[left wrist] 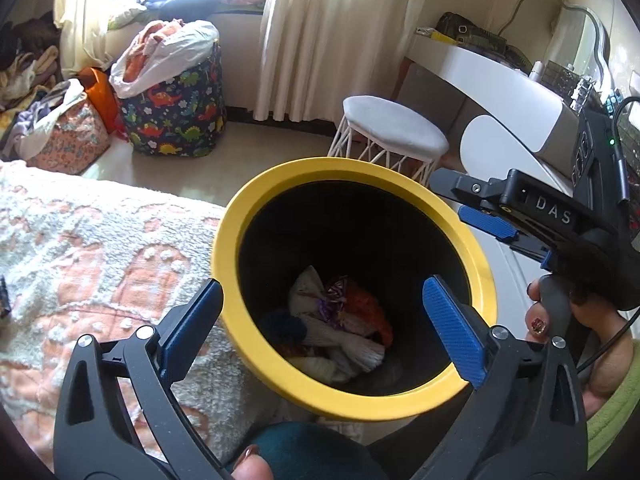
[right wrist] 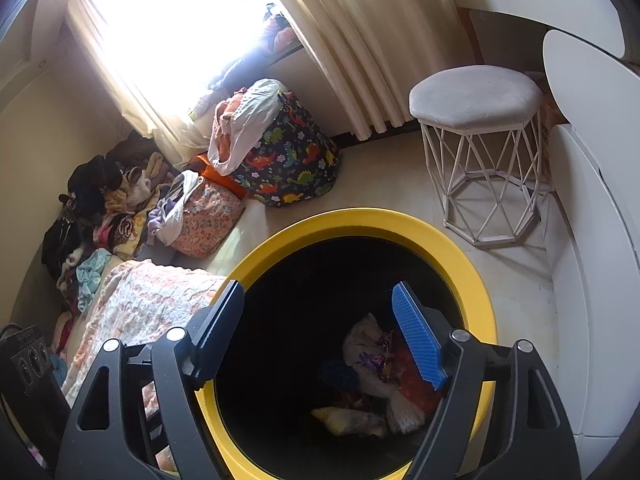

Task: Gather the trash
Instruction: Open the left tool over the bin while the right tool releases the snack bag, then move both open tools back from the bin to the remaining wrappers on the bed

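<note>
A black bin with a yellow rim [left wrist: 256,208] [right wrist: 472,264] stands beside the bed, seen from above in both views. Crumpled trash [left wrist: 340,320] [right wrist: 380,364] lies at its bottom: white paper, orange scraps and a purple wrapper. My left gripper [left wrist: 324,292] hangs open over the bin's mouth with nothing between its blue pads. My right gripper [right wrist: 320,332] is open over the same mouth and holds nothing. In the left wrist view the right gripper [left wrist: 468,204] reaches in over the rim from the right, with a hand [left wrist: 560,320] on its handle.
A bed with a peach and white blanket [left wrist: 80,264] [right wrist: 152,304] is left of the bin. A white wire-legged stool [left wrist: 396,128] [right wrist: 476,104] and a white dressing table [left wrist: 500,84] stand beyond. A dinosaur-print bag [left wrist: 176,116] [right wrist: 292,160], a floral bag [right wrist: 204,220] and piled clothes [right wrist: 100,208] crowd the window corner.
</note>
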